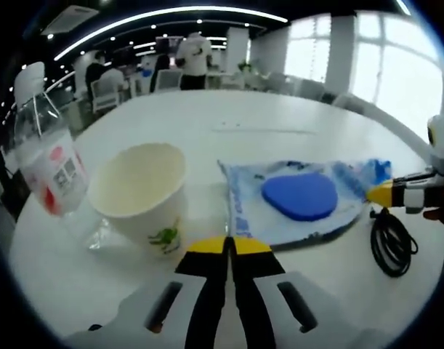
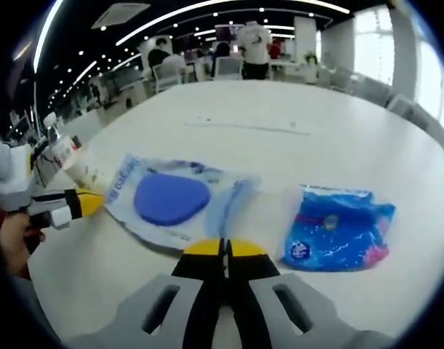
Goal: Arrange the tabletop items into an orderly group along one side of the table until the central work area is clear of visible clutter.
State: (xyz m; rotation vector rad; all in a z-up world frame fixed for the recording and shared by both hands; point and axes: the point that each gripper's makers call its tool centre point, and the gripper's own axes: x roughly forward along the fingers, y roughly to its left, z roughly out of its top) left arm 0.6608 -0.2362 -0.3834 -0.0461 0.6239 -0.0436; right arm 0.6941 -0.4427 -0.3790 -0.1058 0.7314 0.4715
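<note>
A wet-wipe pack with a blue oval lid (image 1: 300,196) (image 2: 171,200) lies flat on the white round table (image 1: 229,116) (image 2: 280,145). My left gripper (image 1: 225,246) (image 2: 87,202) is shut, its yellow tips right at the pack's edge. My right gripper (image 2: 224,247) (image 1: 381,193) is shut too, its tips against another edge of the same pack. I cannot tell whether either pinches the wrapper. A paper cup (image 1: 138,190) stands upright left of the pack, with a clear plastic bottle (image 1: 49,161) beyond it. A blue tissue packet (image 2: 338,229) lies to the right.
A coiled black cable (image 1: 392,243) lies on the table near the right gripper. A hand (image 2: 14,240) holds the left gripper. Bare tabletop stretches beyond the pack. Chairs and standing people (image 1: 194,58) are far behind the table.
</note>
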